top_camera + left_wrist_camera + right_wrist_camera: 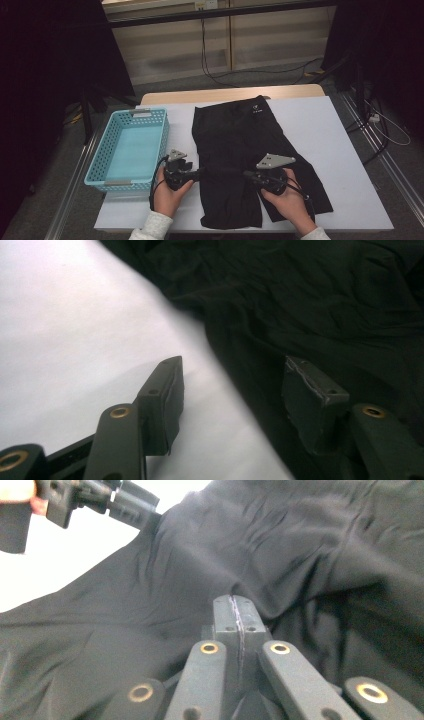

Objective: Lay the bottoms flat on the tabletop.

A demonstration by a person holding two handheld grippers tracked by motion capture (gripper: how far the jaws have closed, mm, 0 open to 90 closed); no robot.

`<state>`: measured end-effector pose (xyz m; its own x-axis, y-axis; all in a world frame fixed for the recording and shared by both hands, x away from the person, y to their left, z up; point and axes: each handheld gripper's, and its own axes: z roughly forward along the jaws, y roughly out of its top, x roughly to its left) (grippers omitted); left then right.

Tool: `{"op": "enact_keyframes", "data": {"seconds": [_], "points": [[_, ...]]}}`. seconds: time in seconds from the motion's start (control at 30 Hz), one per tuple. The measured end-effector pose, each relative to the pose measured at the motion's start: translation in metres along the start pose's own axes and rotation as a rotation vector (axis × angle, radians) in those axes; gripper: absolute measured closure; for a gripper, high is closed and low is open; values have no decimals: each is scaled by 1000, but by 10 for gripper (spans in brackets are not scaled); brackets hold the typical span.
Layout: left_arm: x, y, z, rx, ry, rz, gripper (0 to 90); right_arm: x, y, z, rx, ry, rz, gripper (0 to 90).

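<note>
Along the near edge of the white table [340, 150], black fabric shorts [240, 135] are lying flat, waistband toward the far edge, with a pale blue perforated plastic basket [97, 165] sitting at the left edge. The left gripper [232, 390] is straddling the shorts' left hem, jaws standing apart, one over bare table, one over cloth. The right gripper [235, 611] is sitting with jaws pressed together at a raised fold of the shorts; whether fabric is pinched between them cannot be told. Its view is showing wrinkles invisible from above.
</note>
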<state>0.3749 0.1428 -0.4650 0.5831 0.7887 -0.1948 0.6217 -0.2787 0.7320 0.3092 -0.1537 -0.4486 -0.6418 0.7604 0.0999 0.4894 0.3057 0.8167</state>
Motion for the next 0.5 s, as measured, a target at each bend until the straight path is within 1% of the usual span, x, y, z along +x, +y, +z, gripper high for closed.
{"op": "enact_keyframes", "data": {"seconds": [0.07,0.13,0.17,0.2,0.23,0.27,0.3,0.33,0.4,0.43,0.47,0.5], "points": [[-4,1,2,10,-8,-1,478,-1,1,-2,-24,-4,1,900],[-6,2,3,11,-6,-3,578,0,1,-1,-22,-7,-1,900],[-7,2,3,25,2,10,578,0,1,-1,-22,-7,-1,900],[-8,3,3,32,12,9,627,0,1,0,-15,-5,-4,900],[-8,3,3,44,4,-2,705,1,0,1,-1,-5,-12,900],[-8,3,3,50,0,-1,783,1,0,1,12,-7,-18,881],[-7,3,2,59,-5,5,843,2,-1,2,23,-10,-21,840],[-8,3,2,62,-12,1,894,2,-2,2,37,-10,-27,798],[-8,3,0,50,3,5,897,4,-4,4,65,-25,-51,709],[-6,4,-2,45,0,2,898,5,-5,5,81,-24,-63,668],[-4,6,-5,27,-3,-20,899,5,-7,7,110,-19,-68,619],[-2,8,-9,10,5,-28,899,6,-12,13,149,-12,-70,621]]}}
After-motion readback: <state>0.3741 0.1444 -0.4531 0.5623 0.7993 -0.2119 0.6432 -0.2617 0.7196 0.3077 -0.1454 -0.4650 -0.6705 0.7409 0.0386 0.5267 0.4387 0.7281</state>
